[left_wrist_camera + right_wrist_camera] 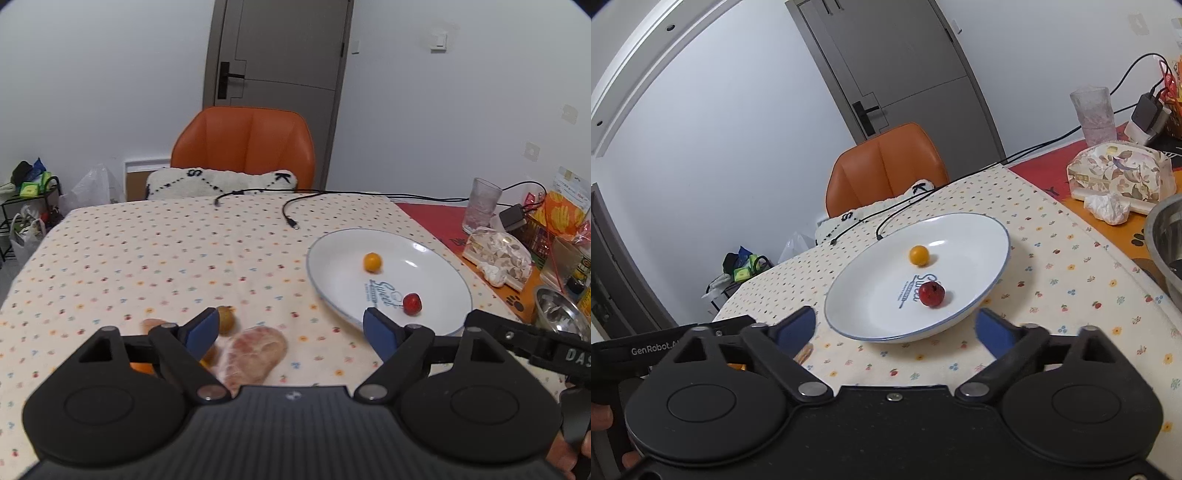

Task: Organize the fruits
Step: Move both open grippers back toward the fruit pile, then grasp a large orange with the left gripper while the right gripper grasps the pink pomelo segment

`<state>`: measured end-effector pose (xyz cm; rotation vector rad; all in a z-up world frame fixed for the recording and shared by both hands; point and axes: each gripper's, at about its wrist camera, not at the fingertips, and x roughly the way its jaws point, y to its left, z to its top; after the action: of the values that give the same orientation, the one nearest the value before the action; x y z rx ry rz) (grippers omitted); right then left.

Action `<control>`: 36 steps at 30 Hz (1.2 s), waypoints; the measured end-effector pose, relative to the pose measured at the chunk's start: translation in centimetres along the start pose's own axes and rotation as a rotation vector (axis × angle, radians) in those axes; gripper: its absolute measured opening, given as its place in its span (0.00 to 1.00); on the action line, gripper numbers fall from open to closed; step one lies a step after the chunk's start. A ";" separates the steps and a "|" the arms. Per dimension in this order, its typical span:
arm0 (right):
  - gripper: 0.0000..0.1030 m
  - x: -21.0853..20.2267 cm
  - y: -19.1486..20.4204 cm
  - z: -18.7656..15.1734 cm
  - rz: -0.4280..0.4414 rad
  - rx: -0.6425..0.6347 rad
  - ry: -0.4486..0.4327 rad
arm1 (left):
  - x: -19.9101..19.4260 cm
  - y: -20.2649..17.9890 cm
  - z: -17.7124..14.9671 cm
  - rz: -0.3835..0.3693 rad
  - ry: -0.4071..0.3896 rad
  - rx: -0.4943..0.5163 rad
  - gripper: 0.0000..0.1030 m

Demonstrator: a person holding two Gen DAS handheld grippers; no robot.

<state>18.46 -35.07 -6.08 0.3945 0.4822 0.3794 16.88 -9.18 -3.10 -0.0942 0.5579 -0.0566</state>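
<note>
Black left claw (291, 328) gapes wide, empty, above a peeled pink pomelo segment (253, 356) on the dotted surface (147, 258). Right claw (895, 328), likewise wide and empty, faces the white "Sweet" plate (882, 317) holding a small yellow-orange fruit (919, 255) and red fruit (931, 294).

L gripper (293, 332) is level and low over the table, jaws spread wide with nothing between the blue pads (201, 330); at the far right edge of its view the R gripper's black body shows, w/ what looks like a bit of the person's hand (565, 458) at the bottom right corner, though that corner is too dark and cropped to be sure. R gripper (895, 332) is tilted, rolled to one side, jaws likewise spread wide and empty, blue pads (991, 332) apart. In its view the L gripper's black handle sits at the near left, w/ fingers (600, 415) wrapped on it.
</note>
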 end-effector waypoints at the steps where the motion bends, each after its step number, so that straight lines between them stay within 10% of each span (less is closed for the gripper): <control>1: 0.96 -0.1 0.4 0.0 0.004 -0.011 -0.004 | -0.3 0.3 -0.1 0.007 -0.003 -0.005 0.82; 36: 1.00 2.0 7.4 -2.0 0.099 -0.114 0.116 | -2.1 7.1 -4.8 0.002 0.050 -0.135 0.85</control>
<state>17.15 -27.33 -5.18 0.2870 0.5524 0.5252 12.74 -2.34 -6.80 -0.2238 0.6111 -0.0196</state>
